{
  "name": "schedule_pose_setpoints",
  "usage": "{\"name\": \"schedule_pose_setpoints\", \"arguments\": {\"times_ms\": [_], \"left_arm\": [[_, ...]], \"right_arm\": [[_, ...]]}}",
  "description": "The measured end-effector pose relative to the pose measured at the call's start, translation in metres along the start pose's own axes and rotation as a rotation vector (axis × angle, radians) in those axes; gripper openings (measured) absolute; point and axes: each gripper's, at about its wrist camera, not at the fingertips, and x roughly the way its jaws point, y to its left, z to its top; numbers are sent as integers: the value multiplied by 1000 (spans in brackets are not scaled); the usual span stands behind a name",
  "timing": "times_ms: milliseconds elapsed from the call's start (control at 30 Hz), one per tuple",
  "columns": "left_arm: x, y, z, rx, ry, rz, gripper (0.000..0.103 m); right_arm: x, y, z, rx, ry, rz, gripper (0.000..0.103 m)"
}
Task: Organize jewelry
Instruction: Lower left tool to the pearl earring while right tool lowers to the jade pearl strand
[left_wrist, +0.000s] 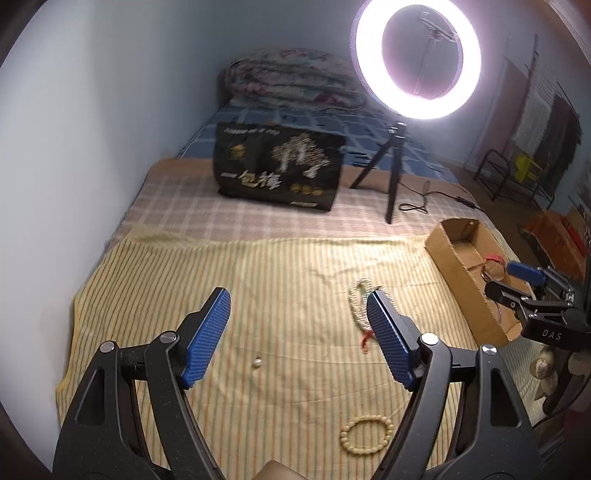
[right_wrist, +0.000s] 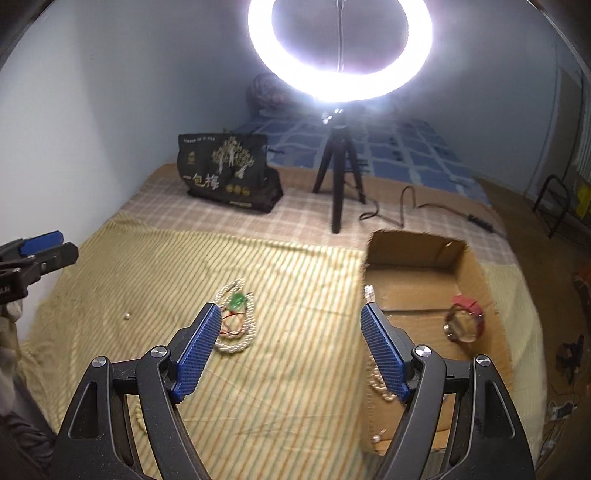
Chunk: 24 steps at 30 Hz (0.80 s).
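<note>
Both claws spread, nothing held: left claw (left_wrist: 297, 341), right claw (right_wrist: 290, 349). Pearl necklace (right_wrist: 236, 321) lies on striped cloth (right_wrist: 295, 266), beside cardboard box (right_wrist: 471, 275). Strands should be gathered centrally before lifting.

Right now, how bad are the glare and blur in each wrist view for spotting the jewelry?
Left wrist: ring light glares only at top right; the pearl necklace, bead bracelet and loose bead read clearly; background slightly soft. Right wrist: glare blooms across the top, the cardboard box edge is motion-smeared, the red watch blurry; edges bend in both.
</note>
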Motion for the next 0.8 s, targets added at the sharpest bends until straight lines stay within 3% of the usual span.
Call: {"name": "schedule_pose_setpoints", "arguments": {"times_ms": [167, 233, 667, 700, 767, 800], "left_arm": [[9, 33, -1, -75, 34, 13, 78], [15, 41, -4, -99, 61, 18, 69], [71, 45, -36, -114, 251, -15, 42], [75, 45, -37, -111, 261, -16, 41], [82, 45, -41, -112, 277, -16, 40], [85, 45, -42, -112, 286, -16, 38]], "right_arm": [[16, 3, 2, 16, 45, 14, 78], [22, 5, 2, 26, 66, 21, 78], [69, 6, 0, 119, 203, 92, 77], [72, 6, -1, 128, 214, 98, 76], [86, 4, -2, 158, 252, 128, 58], [92, 3, -3, 177, 271, 137, 54]]}}
